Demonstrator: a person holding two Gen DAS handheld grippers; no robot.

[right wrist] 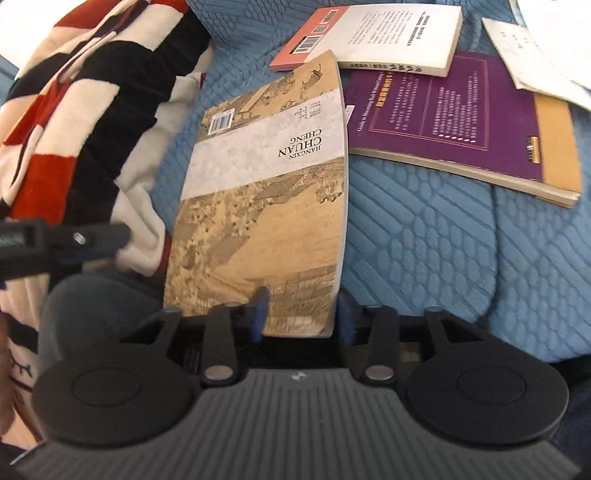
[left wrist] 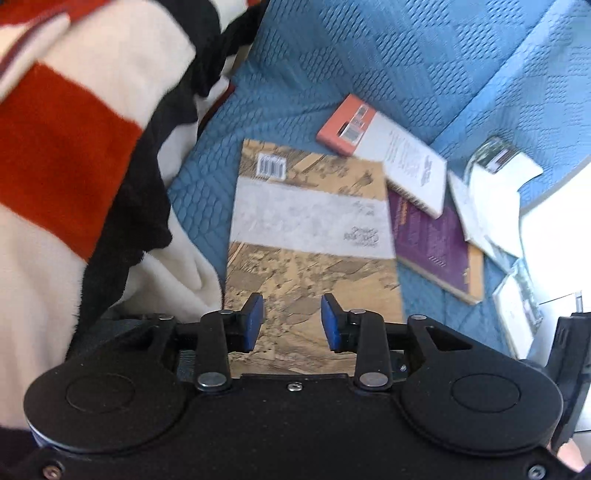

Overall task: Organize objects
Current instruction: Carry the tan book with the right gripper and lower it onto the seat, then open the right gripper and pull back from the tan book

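Note:
A tan book with an old painting and a white band (right wrist: pixel 266 184) lies on the blue quilted bed; it also shows in the left wrist view (left wrist: pixel 310 236). My right gripper (right wrist: pixel 301 314) has its blue pads around the book's near right corner, with the book's edge lifted and bent between them. My left gripper (left wrist: pixel 291 321) is open and empty just above the same book's near end. A purple book (right wrist: pixel 461 114) and an orange-and-white book (right wrist: pixel 373 33) lie behind it, also seen as the purple book (left wrist: pixel 432 240) and orange-and-white book (left wrist: pixel 384 147).
A red, white and black striped blanket (left wrist: pixel 74 147) is heaped at the left, also in the right wrist view (right wrist: pixel 85 110). White booklets and papers (left wrist: pixel 491 192) lie at the right near the bed's edge. The blue quilt (right wrist: pixel 424 240) is bare to the right of the tan book.

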